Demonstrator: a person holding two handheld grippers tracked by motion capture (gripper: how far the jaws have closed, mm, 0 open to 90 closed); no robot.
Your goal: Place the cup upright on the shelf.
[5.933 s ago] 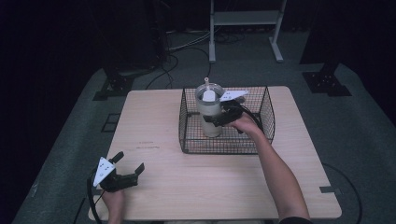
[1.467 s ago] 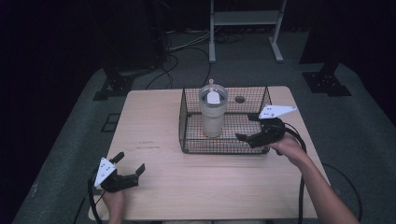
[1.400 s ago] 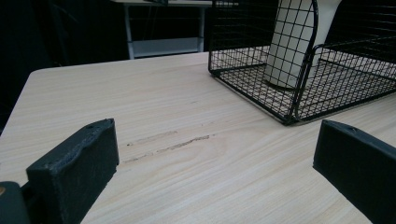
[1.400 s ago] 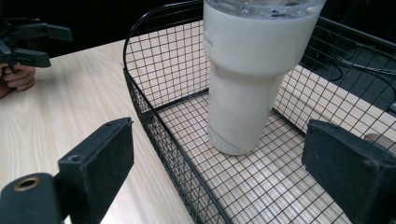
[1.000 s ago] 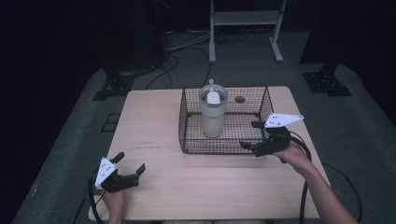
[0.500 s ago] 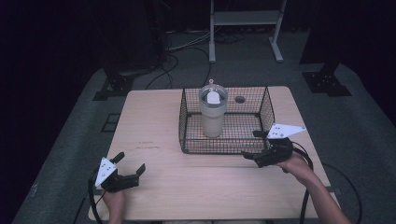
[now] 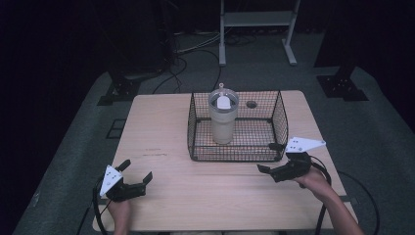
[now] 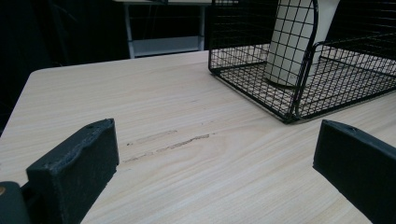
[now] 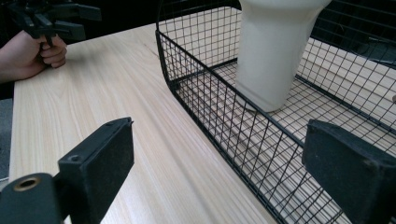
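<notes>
Tumbler (image 7: 223, 120) stands upright inside the wire basket (image 7: 237, 154), in its left half, with the lid on top. Its long axis is vertical.

At the left of the table (image 7: 161, 132), near the front edge, the left gripper (image 7: 133, 178) rests low over the wood. Its jaws stand wide apart and hold nothing. From its own camera the basket (image 8: 299, 100) lies ahead and to the right, well apart, and the pale cup (image 8: 292, 37) is seen behind the wires.

At the right, the right gripper (image 7: 268, 159) is just beside the front right corner of the basket, outside it. Its jaws are also wide open and empty. In its own view the basket wall (image 9: 205, 100) passes close in front, and the cup (image 9: 271, 56) stands beyond this wall, ahead and a little to the right. The other hand (image 9: 30, 56) is seen far off at the top left.

The right gripper is clearly the nearer one to the cup. I judge that any new grasp must come over the basket wall from above, because the wires block a straight approach from the side.
</notes>
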